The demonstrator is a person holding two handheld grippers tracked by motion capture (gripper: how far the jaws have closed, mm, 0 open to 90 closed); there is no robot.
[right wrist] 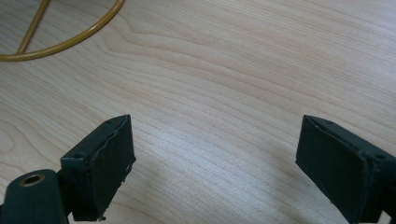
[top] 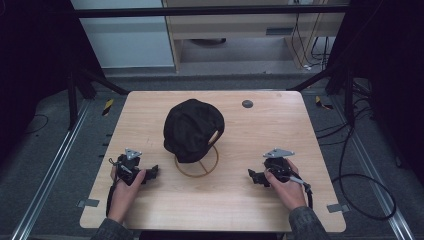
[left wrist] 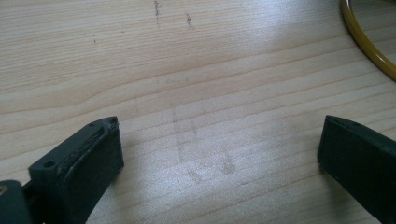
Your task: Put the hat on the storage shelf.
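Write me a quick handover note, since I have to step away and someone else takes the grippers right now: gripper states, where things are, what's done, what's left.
Left gripper: open, holding nothing, resting low on the table, left of the stand.
Right gripper: open, holding nothing, low on the table, right of the stand.
Black cap: sits on the yellow wire stand at the table's centre, between the two grippers, untouched.
Done: nothing visible so far.
Left: probably reach in and take hold of the cap; both jaws are already spread for it.
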